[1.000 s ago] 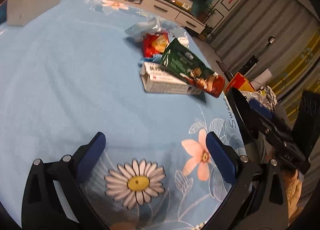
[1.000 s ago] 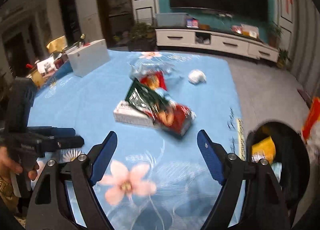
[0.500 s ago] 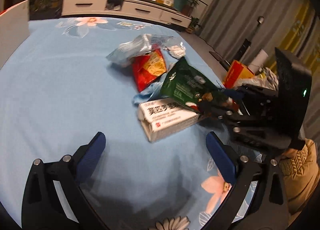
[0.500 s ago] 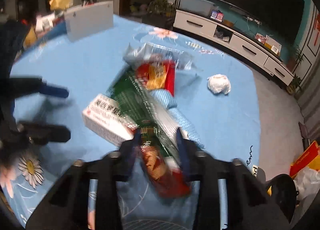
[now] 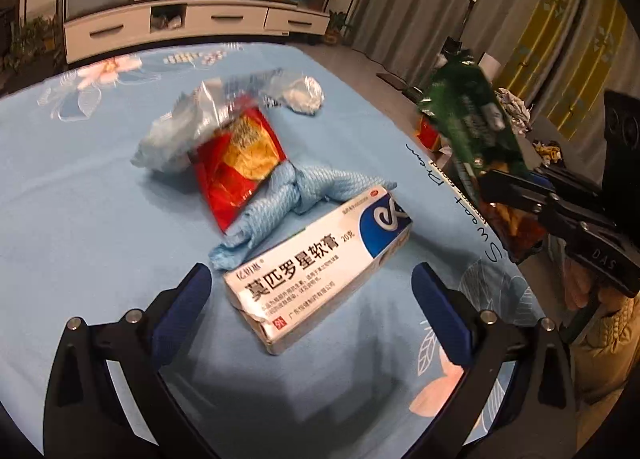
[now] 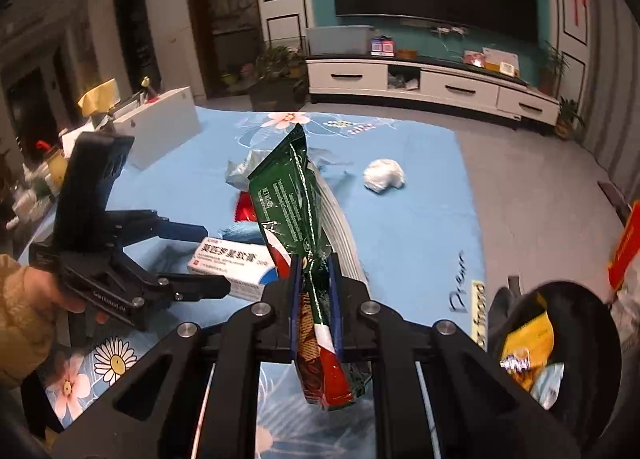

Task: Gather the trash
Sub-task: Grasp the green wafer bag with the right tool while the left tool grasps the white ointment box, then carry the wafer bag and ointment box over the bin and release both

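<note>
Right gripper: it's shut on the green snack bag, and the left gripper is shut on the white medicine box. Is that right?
Not quite. The left gripper is open, its fingers apart on either side of the white medicine box, which lies on the blue tablecloth; the left wrist view shows this. The right gripper is indeed shut on the green snack bag.

Glossy foil pouch [image 6: 296, 195]; matt cardboard box [image 5: 320, 263] at its 9 o'clock; soft printed cloth [image 5: 80, 199] covers the bench; crumpled paper wad [image 6: 383, 175].

Medicine box [image 5: 320, 263] — between gripper [image 5: 310, 299] fingers
</note>
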### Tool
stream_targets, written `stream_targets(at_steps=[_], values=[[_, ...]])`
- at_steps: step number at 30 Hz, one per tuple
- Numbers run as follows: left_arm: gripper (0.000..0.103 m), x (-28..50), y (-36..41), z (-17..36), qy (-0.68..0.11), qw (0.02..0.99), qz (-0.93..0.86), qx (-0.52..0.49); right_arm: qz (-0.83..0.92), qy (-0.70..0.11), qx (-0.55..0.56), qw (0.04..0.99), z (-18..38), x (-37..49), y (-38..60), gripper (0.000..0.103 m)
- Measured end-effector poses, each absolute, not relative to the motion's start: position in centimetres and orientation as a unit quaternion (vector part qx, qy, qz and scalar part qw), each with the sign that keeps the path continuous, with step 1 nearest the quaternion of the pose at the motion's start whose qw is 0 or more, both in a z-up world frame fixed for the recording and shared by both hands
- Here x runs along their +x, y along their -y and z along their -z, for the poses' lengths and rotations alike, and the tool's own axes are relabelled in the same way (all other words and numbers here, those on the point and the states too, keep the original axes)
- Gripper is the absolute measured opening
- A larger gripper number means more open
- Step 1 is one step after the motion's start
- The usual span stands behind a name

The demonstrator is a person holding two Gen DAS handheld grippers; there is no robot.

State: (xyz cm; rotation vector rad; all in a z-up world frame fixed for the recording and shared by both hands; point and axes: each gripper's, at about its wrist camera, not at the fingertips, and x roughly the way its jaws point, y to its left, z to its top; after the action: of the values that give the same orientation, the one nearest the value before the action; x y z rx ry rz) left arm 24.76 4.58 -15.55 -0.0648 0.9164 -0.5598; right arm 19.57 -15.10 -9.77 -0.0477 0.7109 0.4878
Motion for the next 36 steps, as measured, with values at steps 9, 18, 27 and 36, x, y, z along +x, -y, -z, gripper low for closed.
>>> stream_targets(at_steps=[9,18,27,36], values=[[0.100,22.2,-3.7,15.4,-0.444,0.835,0.321,-0.050,-0.218,-0.347,0.008,0.912,9.7,18.5,16.9,0.014],[0.100,17.7,-2.6,14.4,-0.426,0.851,0.305,-0.027,-0.201,-0.351,0.030,0.914,9.9,17.9,18.8,0.014],[0.080,21.9,0.0,16.2,-0.436,0.858,0.270,0.024,-0.195,-0.345,0.039,0.917,9.8,17.0,20.5,0.014],[0.039,21.4,0.3,16.3,-0.442,0.855,0.269,0.039,-0.180,-0.334,0.059,0.923,9.4,16.0,22.4,0.014]])
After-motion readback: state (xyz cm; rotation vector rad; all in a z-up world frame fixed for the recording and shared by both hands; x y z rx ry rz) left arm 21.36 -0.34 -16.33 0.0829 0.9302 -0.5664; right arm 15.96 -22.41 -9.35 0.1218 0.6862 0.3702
